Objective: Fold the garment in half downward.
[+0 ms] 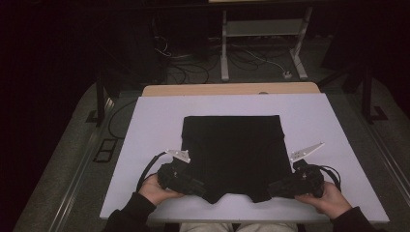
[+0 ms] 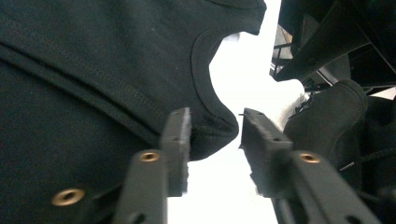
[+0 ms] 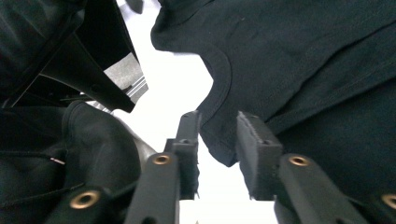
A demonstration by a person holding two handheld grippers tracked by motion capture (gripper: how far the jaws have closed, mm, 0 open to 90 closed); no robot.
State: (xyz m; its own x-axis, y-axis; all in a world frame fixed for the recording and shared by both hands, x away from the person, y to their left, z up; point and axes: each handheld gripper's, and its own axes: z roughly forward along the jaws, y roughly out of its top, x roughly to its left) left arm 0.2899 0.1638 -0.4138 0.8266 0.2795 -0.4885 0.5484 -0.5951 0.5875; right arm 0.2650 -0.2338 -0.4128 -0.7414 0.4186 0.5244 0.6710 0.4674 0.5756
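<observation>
A folded black garment (image 1: 232, 154) lies flat on the white table top (image 1: 154, 121), with its curved neck opening at the near edge. My left gripper (image 1: 203, 189) rests at the garment's near left corner and my right gripper (image 1: 271, 189) at its near right corner. In the left gripper view the jaws (image 2: 214, 116) stand apart, and the rounded corner of the black cloth (image 2: 93, 70) sits between them, clear of the right pad. In the right gripper view the jaws (image 3: 218, 116) are also parted around a corner of the cloth (image 3: 303, 56), without pinching it.
The white top sits on a wooden table (image 1: 232, 89) whose far edge shows. Beyond it on the dark floor are cables (image 1: 183, 67) and a white metal frame (image 1: 261, 34). A hand and dark sleeve hold each gripper at the near edge.
</observation>
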